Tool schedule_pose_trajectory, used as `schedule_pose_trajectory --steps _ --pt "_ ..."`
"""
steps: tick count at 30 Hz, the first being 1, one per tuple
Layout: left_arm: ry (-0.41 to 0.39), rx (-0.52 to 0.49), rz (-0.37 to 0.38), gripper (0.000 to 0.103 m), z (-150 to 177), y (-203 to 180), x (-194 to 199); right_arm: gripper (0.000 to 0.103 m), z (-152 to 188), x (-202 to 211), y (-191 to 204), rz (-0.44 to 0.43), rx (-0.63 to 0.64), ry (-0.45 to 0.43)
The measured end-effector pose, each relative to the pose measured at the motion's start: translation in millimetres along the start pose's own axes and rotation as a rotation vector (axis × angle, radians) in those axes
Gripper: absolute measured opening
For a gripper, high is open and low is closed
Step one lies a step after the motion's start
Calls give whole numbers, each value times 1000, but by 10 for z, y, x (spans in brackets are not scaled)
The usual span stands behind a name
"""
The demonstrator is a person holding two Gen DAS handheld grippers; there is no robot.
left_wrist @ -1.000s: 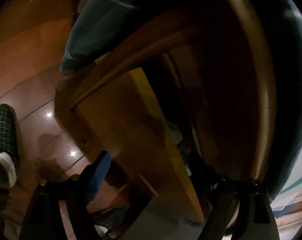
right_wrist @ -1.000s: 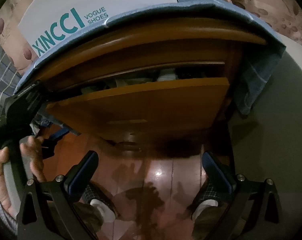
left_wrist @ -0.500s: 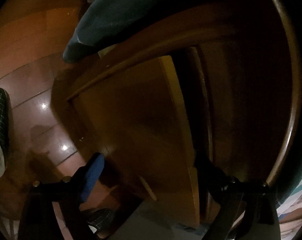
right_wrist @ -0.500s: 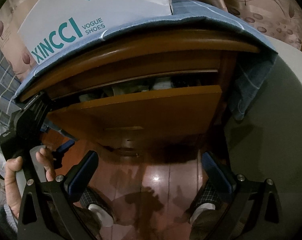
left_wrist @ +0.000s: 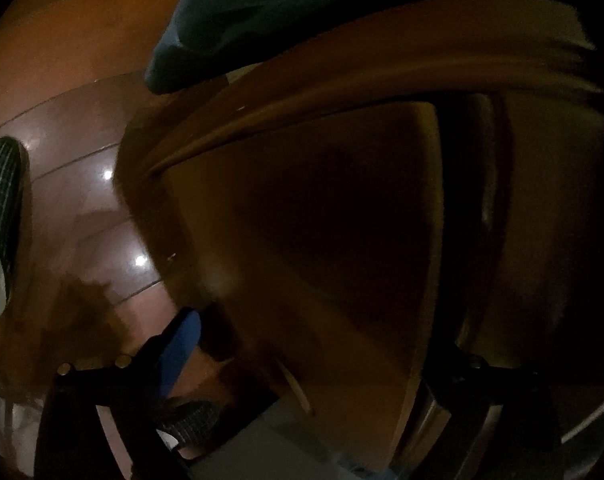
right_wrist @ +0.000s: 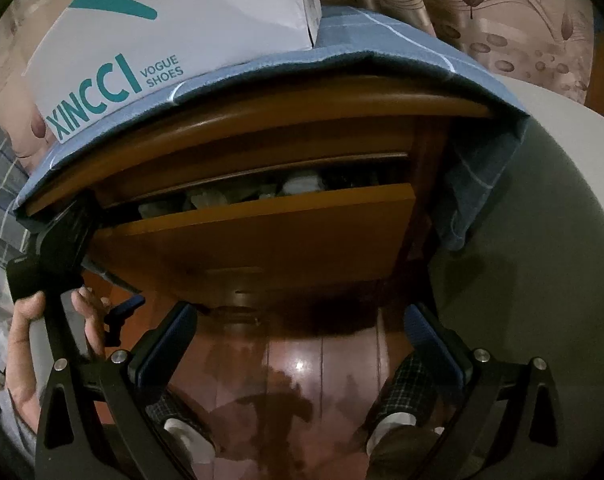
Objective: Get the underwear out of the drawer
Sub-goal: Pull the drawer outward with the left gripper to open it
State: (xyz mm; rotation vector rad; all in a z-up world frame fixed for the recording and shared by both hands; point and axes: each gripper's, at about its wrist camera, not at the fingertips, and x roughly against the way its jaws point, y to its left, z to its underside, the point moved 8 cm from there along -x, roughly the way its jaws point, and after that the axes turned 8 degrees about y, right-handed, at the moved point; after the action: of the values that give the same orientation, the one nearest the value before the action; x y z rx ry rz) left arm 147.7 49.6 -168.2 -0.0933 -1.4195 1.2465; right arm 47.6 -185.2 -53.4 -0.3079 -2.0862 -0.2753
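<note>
The underwear (right_wrist: 298, 184) you're after lies as pale crumpled fabric in the gap of the drawer (right_wrist: 262, 240), showing at about 12 o'clock from the centre of your right wrist view; which piece is which you cannot tell, only whitish folds beside darker ones. The drawer is pulled partly out of a wooden nightstand (right_wrist: 262, 120), its flat front tilting toward you. Above it, at 11 o'clock, a white shoebox (right_wrist: 174, 20) reads "XINCC" then a last letter, with "VOGUE SHOES" in teal, and it sits on a blue checked cloth (right_wrist: 382, 40) draped over the nightstand top and hanging down at 3 o'clock. Your right gripper (right_wrist: 298, 340) hangs released over the glossy red-brown floor (right_wrist: 302, 380), nothing between its blue pads (right_wrist: 166, 344). Your left gripper (left_wrist: 314, 360) straddles the drawer's front edge, its jaws opening, the wood panel between them but no pad pressing; the far finger is lost in the dark. At 9 o'clock of the right view your left hand (right_wrist: 26, 340) holds that tool's handle. Plaid slippers (right_wrist: 406, 384) stand below
</note>
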Motion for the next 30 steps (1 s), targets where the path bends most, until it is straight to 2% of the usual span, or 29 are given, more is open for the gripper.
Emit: schedule_pose_trajectory --steps 8,13,16,24,30 --pt "3 -5 -15 103 -7 86 -102 103 3 -17 0 6 3 1" --pt "-10 9 -63 103 21 127 -49 103 9 -14 11 11 9 2" --pt "-8 -21 -79 103 37 174 -18 103 4 -10 9 15 8 2" --pt "-18 -98 -181 103 187 338 185 103 -17 39 -1 17 0 -15" --pt "9 -131 -225 103 303 445 306 103 -37 77 -5 32 -3 -27"
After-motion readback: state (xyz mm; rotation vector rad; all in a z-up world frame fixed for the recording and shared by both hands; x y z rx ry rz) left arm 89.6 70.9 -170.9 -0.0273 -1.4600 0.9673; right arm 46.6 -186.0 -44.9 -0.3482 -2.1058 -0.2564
